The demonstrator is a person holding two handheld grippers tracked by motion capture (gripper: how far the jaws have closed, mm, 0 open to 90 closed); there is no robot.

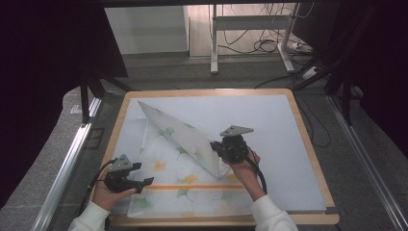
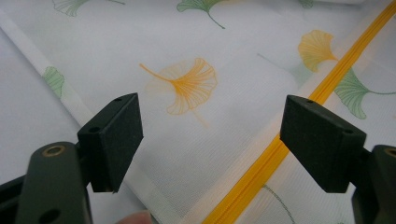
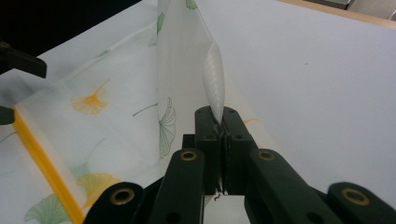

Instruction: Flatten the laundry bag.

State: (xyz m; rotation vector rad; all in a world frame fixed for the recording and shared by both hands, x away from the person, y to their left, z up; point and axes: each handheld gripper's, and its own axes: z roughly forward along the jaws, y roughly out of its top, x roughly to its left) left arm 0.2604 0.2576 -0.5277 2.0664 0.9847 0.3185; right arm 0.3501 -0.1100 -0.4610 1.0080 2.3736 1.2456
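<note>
High view: cloth (image 1: pixel 183 178) half folded on the worktop (image 1: pixel 308 144), fold not yet laid down.
Right tongs (image 3: pixel 219 122) pinch a corner shut, lifting a flap that points to the far left; left tongs (image 2: pixel 210 140) gape empty over the near-left edge, the orange stripe (image 1: pixel 192 186) running crosswise.

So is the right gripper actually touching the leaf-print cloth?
Touching. The right gripper view shows the right gripper shut on a pinched edge of the cloth, which rises straight out from between its jaws.
</note>
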